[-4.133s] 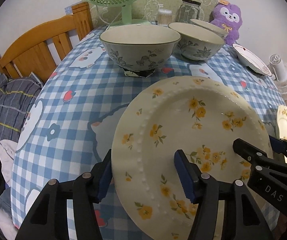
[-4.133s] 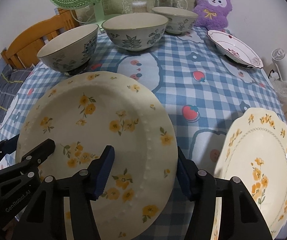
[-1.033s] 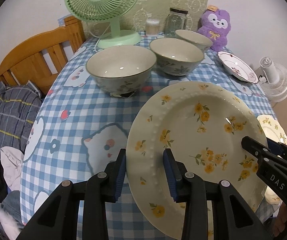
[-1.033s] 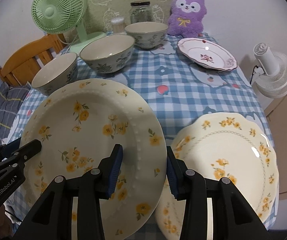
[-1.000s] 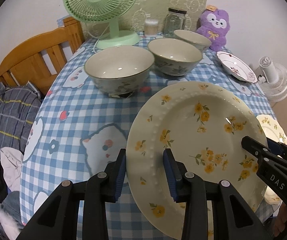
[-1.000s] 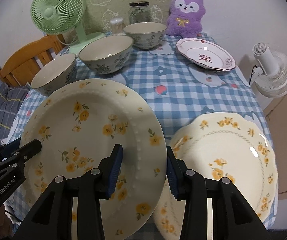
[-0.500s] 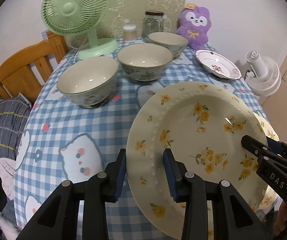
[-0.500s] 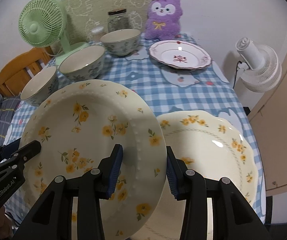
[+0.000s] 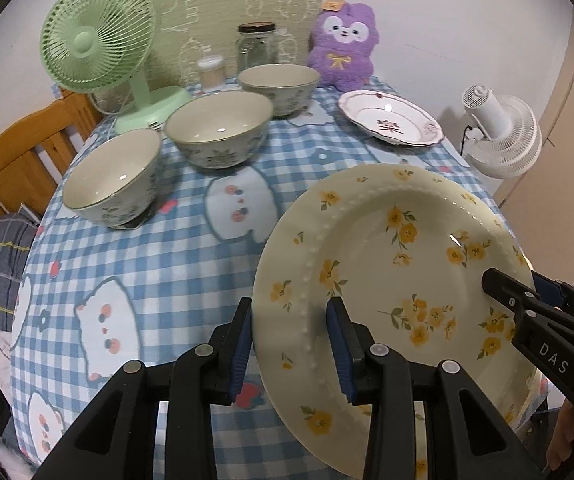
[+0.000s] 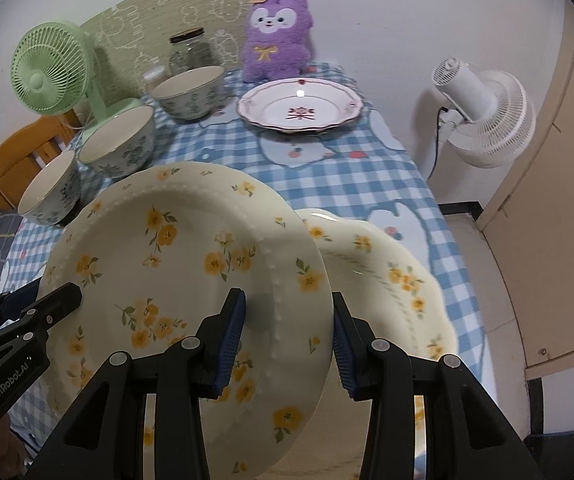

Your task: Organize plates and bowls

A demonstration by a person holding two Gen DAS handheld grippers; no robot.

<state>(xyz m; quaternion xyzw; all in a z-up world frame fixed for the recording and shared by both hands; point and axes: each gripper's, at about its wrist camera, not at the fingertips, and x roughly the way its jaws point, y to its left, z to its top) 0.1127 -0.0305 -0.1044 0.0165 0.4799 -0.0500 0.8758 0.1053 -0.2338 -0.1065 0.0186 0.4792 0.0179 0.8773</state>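
Held plate: I have the beaded-rim plate with yellow flowers up off the table, tilted, carried between both grippers. It is wide and smooth, so I judge one clamp alone would let it swing.
Left gripper: my left gripper is clamped on the plate's left rim, one blue pad above the rim and one below.
Right gripper: my right gripper is clamped on the opposite rim in the same way, pads on both faces, so the load is shared edge to edge.
Where the plate is: it hangs over the near right part of the checked tablecloth, partly above the scalloped plate with matching flowers that lies flat at the table's right edge.
Why there: I judge I am bringing it over that plate to stack like on like.
Bowls: three patterned bowls stand in a diagonal row on the left, apart from each other and not yet nested.
Red-trimmed plate: the red-trimmed plate sits alone at the far side, just before the purple plush toy.
Risk: the lower plate lies close to the table edge, so I want a level, gentle set-down.
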